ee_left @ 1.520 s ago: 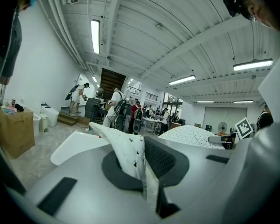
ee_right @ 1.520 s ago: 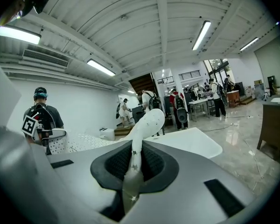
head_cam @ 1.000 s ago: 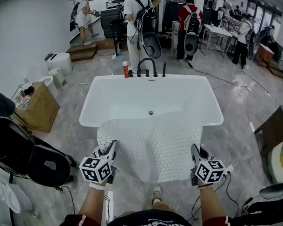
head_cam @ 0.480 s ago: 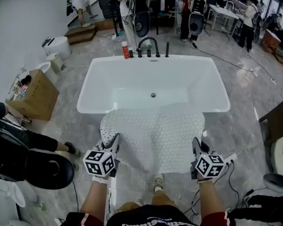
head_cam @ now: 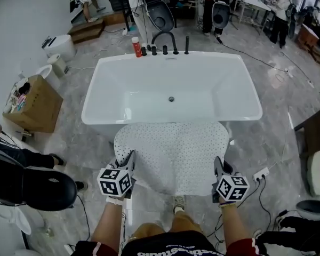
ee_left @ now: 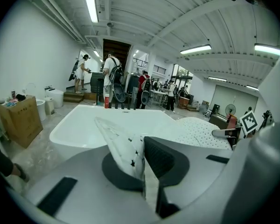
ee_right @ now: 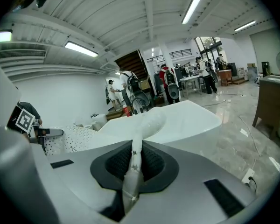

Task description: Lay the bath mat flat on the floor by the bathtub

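A white perforated bath mat (head_cam: pixel 173 153) hangs stretched between my two grippers in front of the white bathtub (head_cam: pixel 170 89). Its far edge sits just at the tub's near rim. My left gripper (head_cam: pixel 129 161) is shut on the mat's near left corner (ee_left: pixel 123 146). On the other side, my right gripper (head_cam: pixel 217 167) is shut on the near right corner (ee_right: pixel 135 160). Each gripper view shows the thin mat edge pinched between the dark pads. The mat is held above the marble floor (head_cam: pixel 266 143).
A cardboard box (head_cam: pixel 34 103) stands left of the tub, a black bag (head_cam: pixel 32 188) lies nearer me. A red bottle (head_cam: pixel 134 47) and black taps (head_cam: pixel 162 39) sit at the tub's far end. A power strip (head_cam: pixel 260 173) and cables lie right. People stand beyond.
The mat has come off the tub's rim and been drawn back toward me; it now hangs wholly outside the tub. Both grippers stayed shut on its corners.
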A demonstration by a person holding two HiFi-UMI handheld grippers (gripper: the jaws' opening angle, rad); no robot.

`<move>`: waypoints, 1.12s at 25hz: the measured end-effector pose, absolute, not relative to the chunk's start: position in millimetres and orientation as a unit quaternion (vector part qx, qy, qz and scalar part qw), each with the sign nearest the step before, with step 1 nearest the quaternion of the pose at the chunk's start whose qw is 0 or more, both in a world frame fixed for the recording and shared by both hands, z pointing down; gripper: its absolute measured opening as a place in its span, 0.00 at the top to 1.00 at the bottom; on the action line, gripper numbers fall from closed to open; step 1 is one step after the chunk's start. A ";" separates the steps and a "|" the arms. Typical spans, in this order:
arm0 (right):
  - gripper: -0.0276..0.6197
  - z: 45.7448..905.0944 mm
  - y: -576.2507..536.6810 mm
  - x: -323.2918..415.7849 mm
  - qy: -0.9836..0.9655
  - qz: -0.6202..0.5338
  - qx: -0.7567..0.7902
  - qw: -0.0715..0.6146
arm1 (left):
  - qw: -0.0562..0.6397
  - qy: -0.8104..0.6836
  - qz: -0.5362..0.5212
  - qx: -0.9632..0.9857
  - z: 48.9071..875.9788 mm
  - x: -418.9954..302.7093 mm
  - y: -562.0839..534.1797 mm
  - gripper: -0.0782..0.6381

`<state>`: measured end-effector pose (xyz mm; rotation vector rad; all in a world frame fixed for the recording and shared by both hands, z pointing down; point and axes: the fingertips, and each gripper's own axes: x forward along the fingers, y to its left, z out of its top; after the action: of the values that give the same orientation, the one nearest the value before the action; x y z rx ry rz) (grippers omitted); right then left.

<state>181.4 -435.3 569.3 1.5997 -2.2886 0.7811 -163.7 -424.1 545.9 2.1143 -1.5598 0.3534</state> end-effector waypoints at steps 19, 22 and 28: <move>0.89 655.9 -416.5 186.0 -0.768 0.272 0.562 0.141 | 0.238 -0.560 0.157 0.778 639.5 -181.6 -422.1 0.85; 0.89 668.3 -411.1 180.4 -0.766 0.272 0.566 0.138 | 0.232 -0.557 0.158 0.782 652.3 -189.2 -415.1 0.85; 0.89 708.1 -404.4 170.5 -0.772 0.261 0.564 0.132 | 0.224 -0.562 0.153 0.782 694.3 -196.9 -404.9 0.85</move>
<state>170.5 -404.4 708.1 1.6370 -2.2404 0.7561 -196.9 -404.9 694.3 2.1569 -1.5504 0.4234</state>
